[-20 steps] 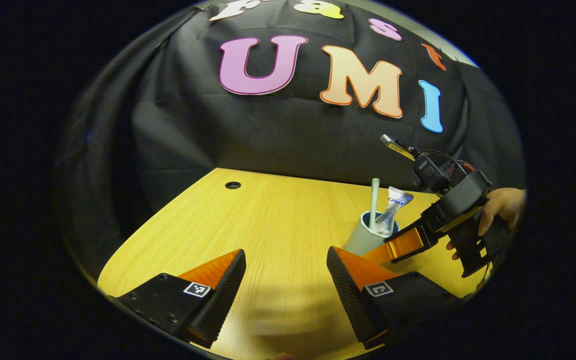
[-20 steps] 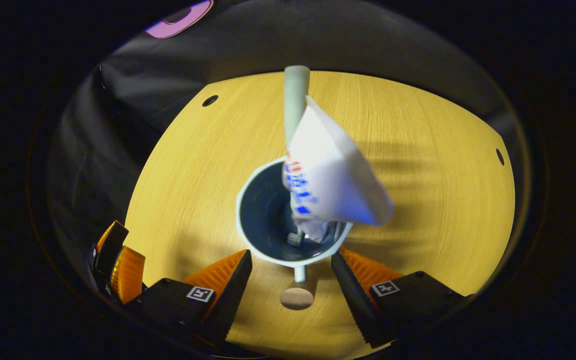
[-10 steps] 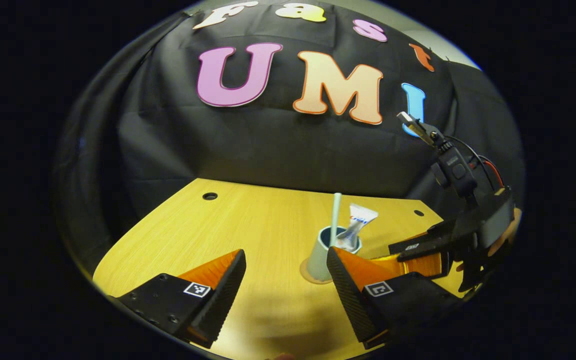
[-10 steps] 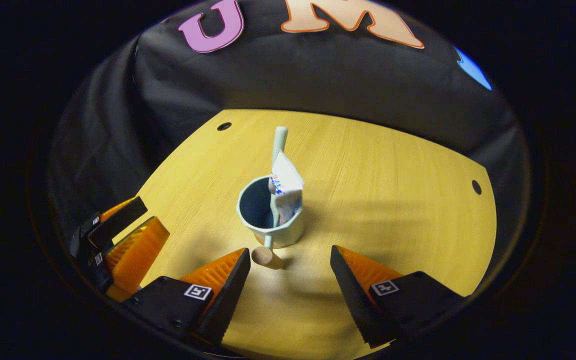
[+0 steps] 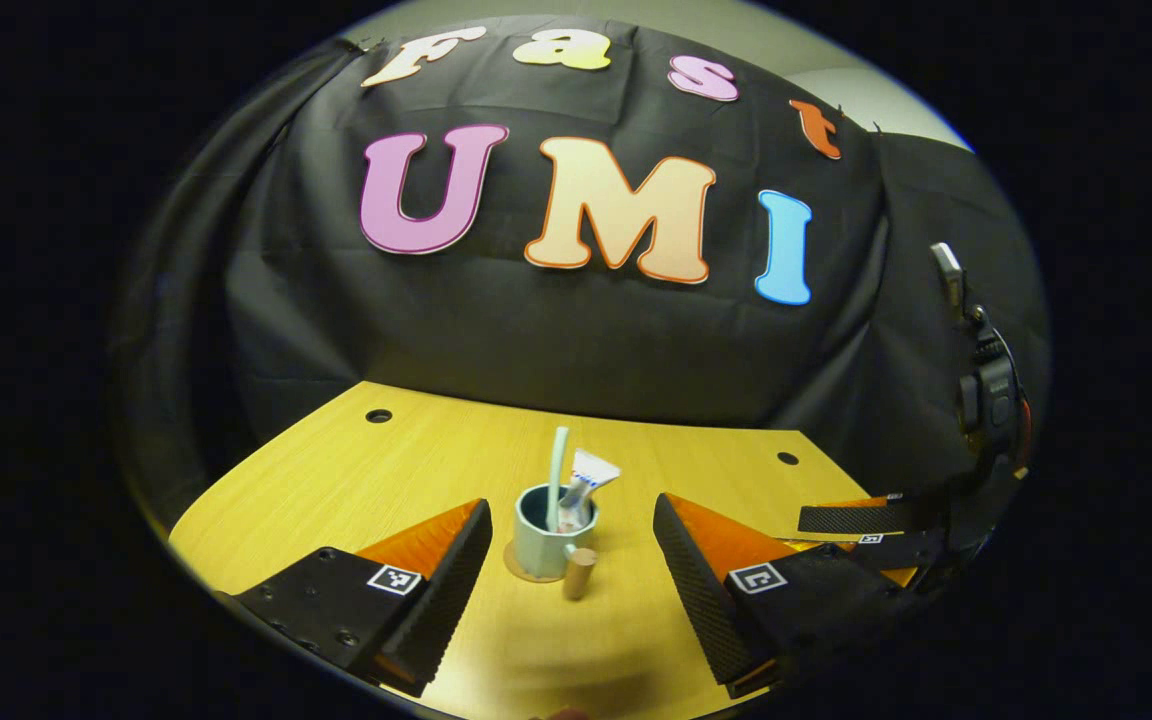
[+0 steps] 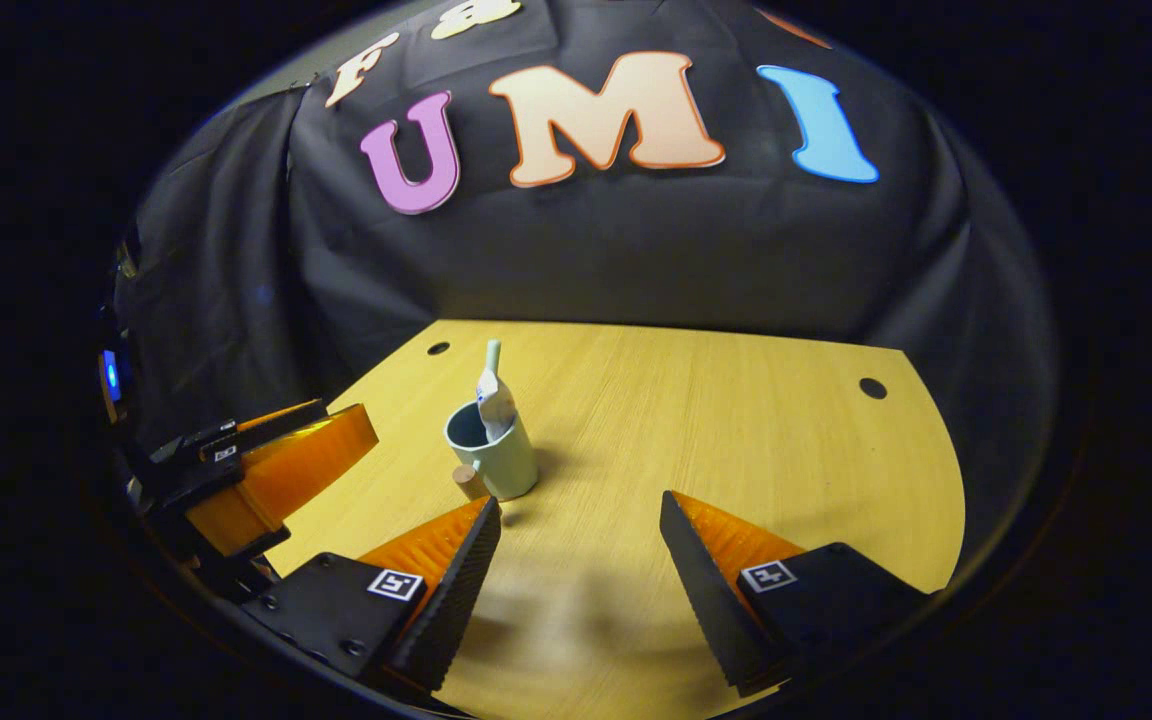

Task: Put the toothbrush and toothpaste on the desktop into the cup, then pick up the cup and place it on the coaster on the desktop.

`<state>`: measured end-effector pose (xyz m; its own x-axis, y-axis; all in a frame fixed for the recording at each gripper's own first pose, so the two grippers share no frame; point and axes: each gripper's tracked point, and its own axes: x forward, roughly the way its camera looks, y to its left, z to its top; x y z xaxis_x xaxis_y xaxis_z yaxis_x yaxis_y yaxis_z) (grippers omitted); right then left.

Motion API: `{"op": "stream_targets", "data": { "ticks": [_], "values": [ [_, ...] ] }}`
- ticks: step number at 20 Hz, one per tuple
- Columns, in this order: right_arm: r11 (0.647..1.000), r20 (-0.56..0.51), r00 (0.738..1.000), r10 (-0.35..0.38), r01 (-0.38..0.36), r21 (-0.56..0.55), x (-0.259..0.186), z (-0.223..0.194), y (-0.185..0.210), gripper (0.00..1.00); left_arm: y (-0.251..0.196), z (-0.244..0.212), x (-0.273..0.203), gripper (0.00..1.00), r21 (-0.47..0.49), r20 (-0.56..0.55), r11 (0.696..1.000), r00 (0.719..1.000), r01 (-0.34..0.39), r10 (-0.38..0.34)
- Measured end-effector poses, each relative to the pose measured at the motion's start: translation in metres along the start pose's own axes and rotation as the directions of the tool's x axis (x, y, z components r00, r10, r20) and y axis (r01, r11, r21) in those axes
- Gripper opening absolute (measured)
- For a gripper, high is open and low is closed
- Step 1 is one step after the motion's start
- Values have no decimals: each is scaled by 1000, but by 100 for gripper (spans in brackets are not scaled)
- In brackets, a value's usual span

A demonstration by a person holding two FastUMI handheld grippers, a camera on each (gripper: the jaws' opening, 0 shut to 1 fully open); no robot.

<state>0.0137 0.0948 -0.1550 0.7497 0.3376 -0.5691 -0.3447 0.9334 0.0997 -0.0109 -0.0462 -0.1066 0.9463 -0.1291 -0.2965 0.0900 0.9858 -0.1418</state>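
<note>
A pale green cup (image 5: 543, 540) (image 6: 498, 455) with a wooden handle (image 5: 578, 574) stands upright on a round coaster (image 5: 514, 566) in the middle of the wooden desk (image 5: 416, 450). A pale green toothbrush (image 5: 558, 470) (image 6: 492, 354) and a white toothpaste tube (image 5: 584, 478) (image 6: 496, 402) stick up out of it. My left gripper (image 5: 572, 570) is open, held back from the cup, nothing between its fingers. My right gripper (image 6: 581, 570) is open too, the cup ahead and to its left. The left gripper (image 6: 266, 480) shows at the left of the right gripper view, the right gripper (image 5: 876, 525) at the right of the left gripper view.
The desk (image 6: 736, 420) has small round cable holes near its back corners (image 5: 378, 415) (image 5: 787, 458) (image 6: 873, 387). The black cloth wall hangs right behind the desk's far edge. Bare wood lies to the right of the cup in the right gripper view.
The right gripper has let go of the cup and drawn back and up from it. The left gripper has also pulled away; the cup now looks smaller and stands alone on the coaster.
</note>
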Motion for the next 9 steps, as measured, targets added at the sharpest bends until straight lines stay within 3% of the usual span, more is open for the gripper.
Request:
{"op": "stream_targets", "data": {
  "ticks": [3,5,9],
  "values": [
    [1000,128,992,14,-14,5,-28,13,-12,99,-16,14,-17,95,18,51,999,998,-28,27],
    [1000,187,982,-19,15,21,-51,21,-21,99,-28,28,-30,95,21,89,1000,996,-21,19],
    [995,336,938,-86,66,70,-91,40,-29,99,-44,58,-57,95,79,183,997,983,-2,-13]
  ]
}}
